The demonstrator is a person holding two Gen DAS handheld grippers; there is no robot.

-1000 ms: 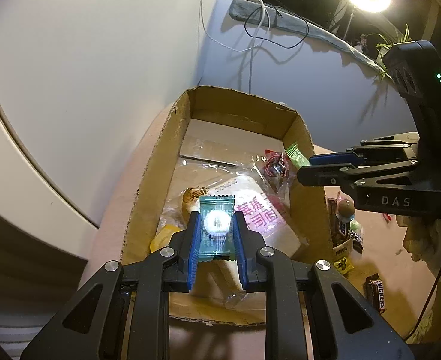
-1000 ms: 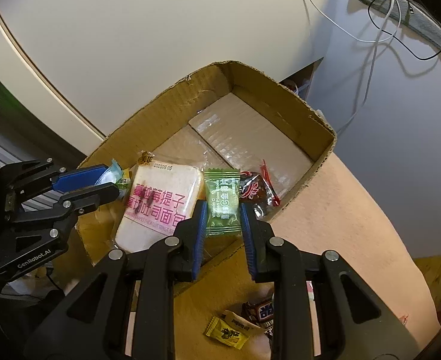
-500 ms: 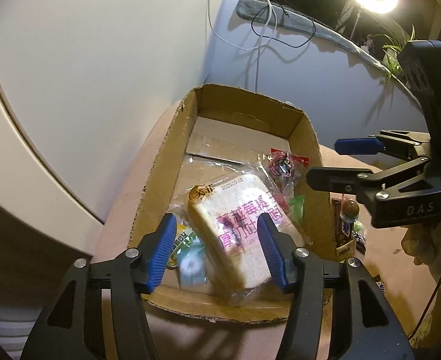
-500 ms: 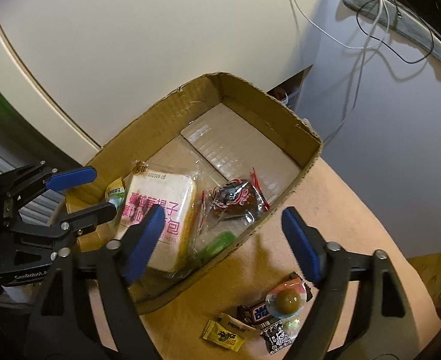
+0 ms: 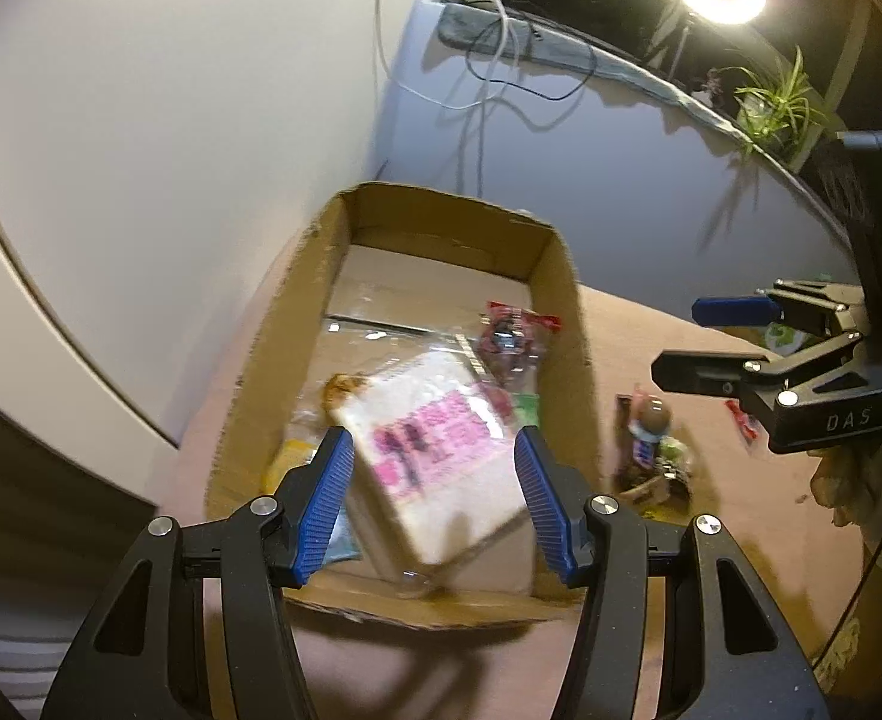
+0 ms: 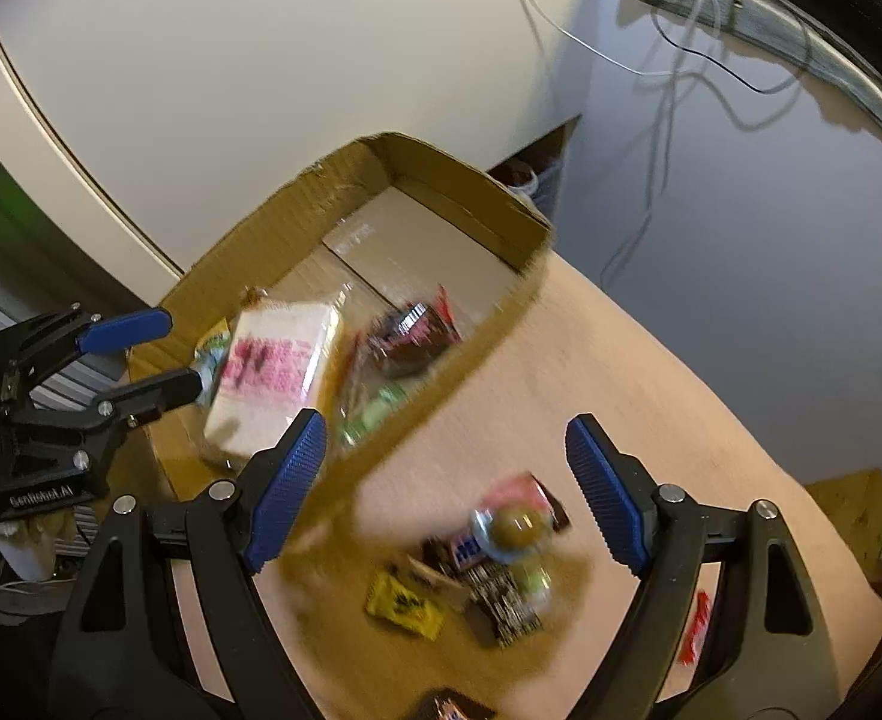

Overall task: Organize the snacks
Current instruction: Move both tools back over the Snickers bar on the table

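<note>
Your left gripper (image 5: 435,495) hangs over the near end of the cardboard box (image 5: 561,276), jaws parted about halfway, with nothing clamped between the blue pads (image 5: 327,504). The bread packet (image 5: 441,450) lies below and between them in the box, but the pads do not touch it.

Your right gripper (image 6: 444,489) is spread wide and empty. It sits above the table (image 6: 651,372), just outside the right wall of the box, over the loose pile of snacks (image 6: 489,564).

Contents of the box:
- The bread packet is a pale, thick slice in clear wrap with a pink printed label. It lies tilted across the near half of the floor.
- A dark red sweet wrapper (image 5: 510,336) in clear film rests just beyond the bread, against the right wall.
- A green wrapper (image 6: 375,417) is wedged between the bread and the right wall.
- A yellow packet (image 5: 288,459) and a pale blue-green wrapper (image 5: 342,540) lie at the near left corner, partly hidden by your left pad.
- The far half of the box floor is bare cardboard.

Snacks on the table, outside the box:
- A round brown sweet in a clear dome (image 6: 516,525) sits on top of the pile.
- Beneath it are a pink-red packet, a chocolate bar with blue lettering (image 6: 468,549), and a dark patterned wrapper.
- A yellow packet with black print (image 6: 405,603) lies at the left edge of the pile.
- A small red wrapper (image 6: 696,630) lies apart, to the right, partly behind your right gripper's finger.

Both views are motion-blurred, so the print on the wrappers cannot be read.
</note>
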